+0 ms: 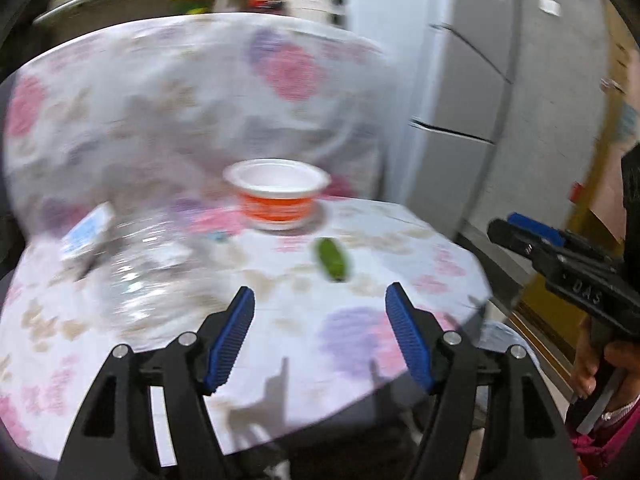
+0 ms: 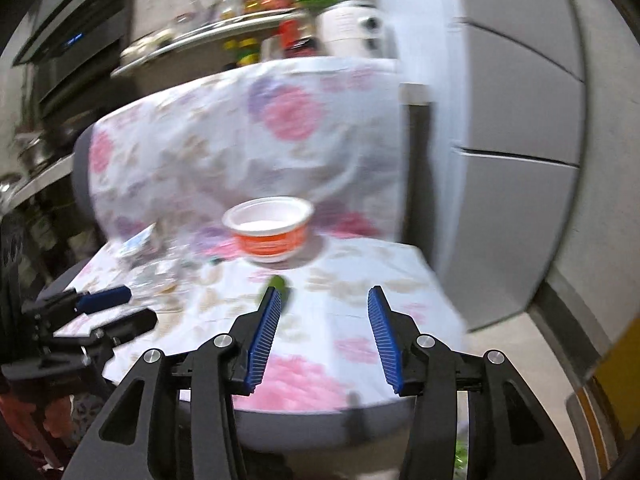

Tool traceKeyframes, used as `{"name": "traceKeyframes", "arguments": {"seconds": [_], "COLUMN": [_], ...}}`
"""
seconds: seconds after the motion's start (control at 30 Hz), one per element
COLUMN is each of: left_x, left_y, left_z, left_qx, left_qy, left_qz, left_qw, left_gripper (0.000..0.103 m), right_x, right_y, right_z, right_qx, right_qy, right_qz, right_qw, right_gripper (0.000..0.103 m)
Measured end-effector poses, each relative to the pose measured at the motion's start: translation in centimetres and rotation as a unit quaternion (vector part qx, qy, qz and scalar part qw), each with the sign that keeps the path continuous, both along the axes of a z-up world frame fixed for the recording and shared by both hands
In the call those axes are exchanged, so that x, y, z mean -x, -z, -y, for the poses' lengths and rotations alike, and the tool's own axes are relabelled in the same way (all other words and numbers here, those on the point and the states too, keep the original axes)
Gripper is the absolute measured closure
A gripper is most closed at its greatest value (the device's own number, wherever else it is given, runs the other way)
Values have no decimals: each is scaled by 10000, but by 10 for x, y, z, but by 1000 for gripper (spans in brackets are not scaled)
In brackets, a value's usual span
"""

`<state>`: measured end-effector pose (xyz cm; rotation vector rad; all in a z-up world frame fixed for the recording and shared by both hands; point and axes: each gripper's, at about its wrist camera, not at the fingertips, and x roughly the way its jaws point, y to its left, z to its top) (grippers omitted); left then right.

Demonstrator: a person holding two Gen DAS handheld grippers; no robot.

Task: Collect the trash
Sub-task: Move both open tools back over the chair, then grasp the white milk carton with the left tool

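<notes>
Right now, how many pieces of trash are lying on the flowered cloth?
4, possibly more in the blur: orange bowl at back, green wrapper before it, clear crumpled plastic at left, blue-white packet far left.

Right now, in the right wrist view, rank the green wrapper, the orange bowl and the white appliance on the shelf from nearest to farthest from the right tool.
1. Green wrapper: just beyond the right tool's left finger tip.
2. Orange bowl: on the cloth behind it, centre.
3. White appliance: on the back shelf, behind the draped cloth.
</notes>
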<state>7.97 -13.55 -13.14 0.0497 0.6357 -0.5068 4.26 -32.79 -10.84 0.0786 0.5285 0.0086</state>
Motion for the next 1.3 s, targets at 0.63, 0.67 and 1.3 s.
{"name": "traceKeyframes", "arguments": {"seconds": [0.63, 0.67, 1.3], "left_x": [-138, -148, -228], "left_y": [22, 29, 75], "left_z": [-204, -208, -173], "left_qx": [-279, -313, -1698], "left_qy": [-2166, -2174, -2010], "left_qz": [-372, -482, -901], "left_qw": [9751, 9744, 9606], "left_gripper": [20, 20, 20], "right_x": [-108, -112, -144], "right_y": [-26, -26, -15], "right_z": [-141, -143, -144], "right_qx": [327, 322, 323], "right_qy": [-1240, -1261, -1107], "right_qz": [247, 240, 103], "right_qw": [9914, 9912, 9933], "right_gripper": [48, 48, 48]}}
